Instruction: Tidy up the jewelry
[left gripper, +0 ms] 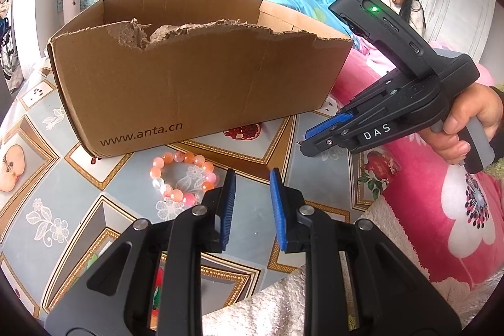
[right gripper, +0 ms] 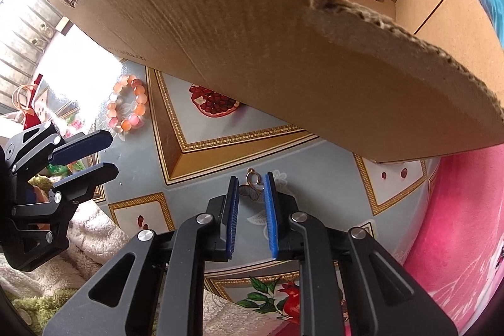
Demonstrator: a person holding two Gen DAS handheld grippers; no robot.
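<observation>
On the patterned worktop (right gripper: 195,128) before the cardboard box (right gripper: 283,77), my right gripper (right gripper: 250,188) had its fingers narrowly parted around a small gold pendant (right gripper: 252,185), not yet pinching. Left gripper (left gripper: 252,178) hovered parted beside the bead bracelet (left gripper: 182,178). I judged the flat pendant might slip out.

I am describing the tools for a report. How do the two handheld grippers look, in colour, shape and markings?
Both the left gripper and the right gripper are matte black linkages with silver pivot pins and flat blue ribbed pads. The right one has white "DAS" lettering, a green light and a grey handle.
</observation>
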